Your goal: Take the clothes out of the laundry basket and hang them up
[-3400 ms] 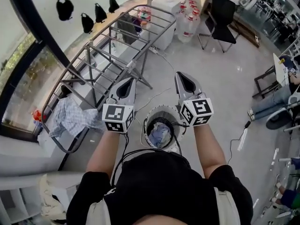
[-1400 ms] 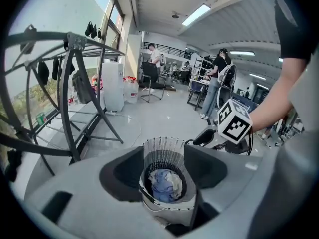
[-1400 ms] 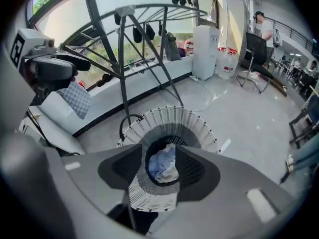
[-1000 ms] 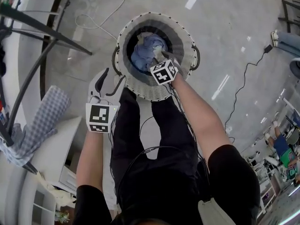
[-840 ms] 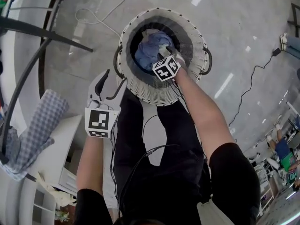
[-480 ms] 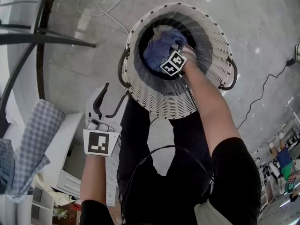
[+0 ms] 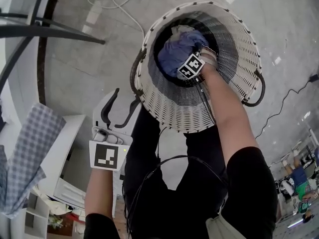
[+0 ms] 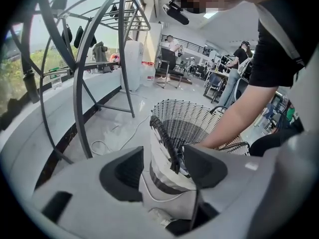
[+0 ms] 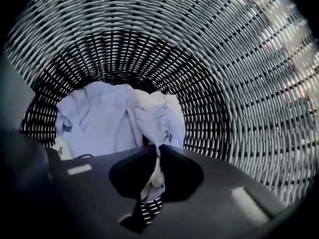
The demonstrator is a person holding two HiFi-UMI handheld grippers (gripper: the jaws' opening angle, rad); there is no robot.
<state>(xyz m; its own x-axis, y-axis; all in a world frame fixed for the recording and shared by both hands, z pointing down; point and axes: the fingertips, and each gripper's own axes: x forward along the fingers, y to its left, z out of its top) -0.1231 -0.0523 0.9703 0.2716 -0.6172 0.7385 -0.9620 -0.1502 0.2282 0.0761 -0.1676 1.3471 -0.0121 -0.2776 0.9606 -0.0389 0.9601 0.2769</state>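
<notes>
Clothes (image 9: 104,118) lie bunched at the bottom of the laundry basket (image 7: 234,39). The right gripper (image 9: 155,153), reaching deep inside, has just been closing its fingers (image 9: 180,176) on a fold of the pale fabric, now pinched between them. A slow, straight lift should bring the cloth clear of the basket without slipping. The left gripper (image 8: 163,156) hangs just outside the basket, fingers wide and holding nothing.

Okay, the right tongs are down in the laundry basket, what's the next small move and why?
Probably lift the right tongs straight up. They have just closed on a fold of the pale blue garment, pinched between them deep in the laundry basket, so raising should draw it clear of the rim.
</notes>
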